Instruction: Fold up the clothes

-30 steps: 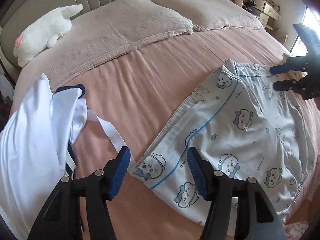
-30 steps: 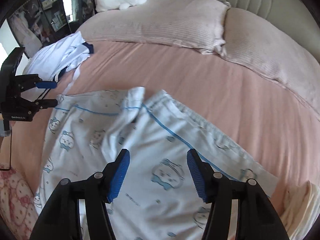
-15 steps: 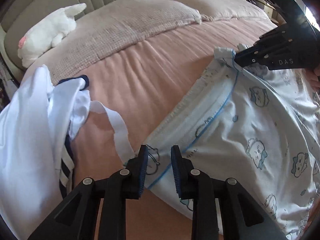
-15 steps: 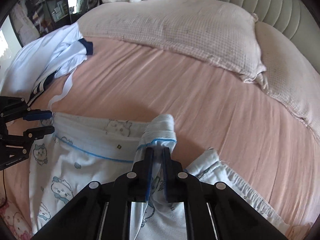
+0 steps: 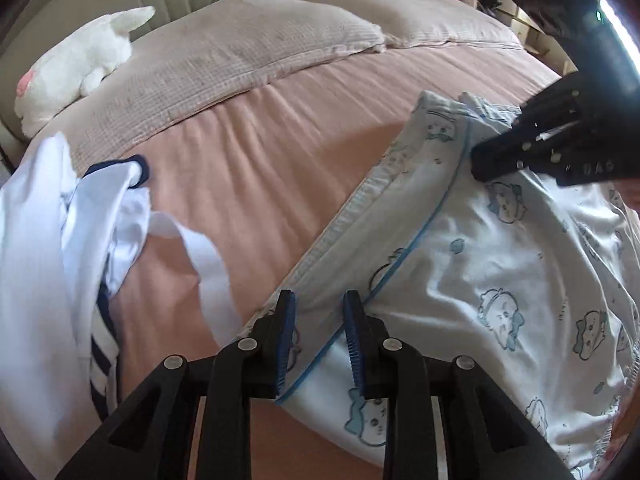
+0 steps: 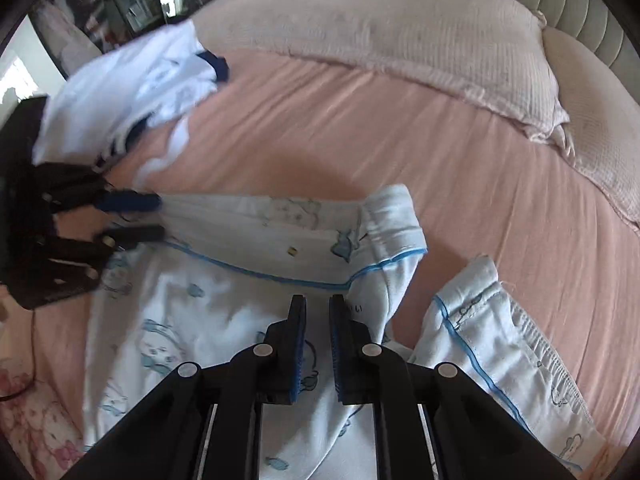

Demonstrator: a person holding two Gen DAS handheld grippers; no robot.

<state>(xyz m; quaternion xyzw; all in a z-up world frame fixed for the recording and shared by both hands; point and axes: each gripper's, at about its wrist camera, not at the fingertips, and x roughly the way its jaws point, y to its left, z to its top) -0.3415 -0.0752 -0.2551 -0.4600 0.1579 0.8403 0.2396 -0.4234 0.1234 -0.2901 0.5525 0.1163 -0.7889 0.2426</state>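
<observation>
Your pale blue cartoon-print pyjama bottoms [image 5: 500, 264] lie spread on the pink bed sheet [image 5: 256, 168], on the foot side of the pillows [image 5: 248, 56], with the blue-piped waistband edge toward those pillows. A second ago both grippers hung open above the cloth; now each has closed onto that edge. Your left gripper [image 5: 318, 344] has its jaws narrowed around the waistband corner nearest the white-and-navy top [image 5: 44, 264], the cloth pinched between them. Your right gripper [image 6: 318, 340] has its jaws nearly together on a bunch of fabric farther along the same edge, and the cloth there has risen into a hump [image 6: 392, 224] off the sheet. Beside it a separate flap of the bottoms [image 6: 492, 340] lies loose.

That means you now hold two points of one edge and the garment is coming off the bed, which suits carrying that edge over for a fold. The loose flap may drag or bunch as you lift. The white plush rabbit [image 5: 80, 60] sits on the pillows, well clear of the bottoms.
</observation>
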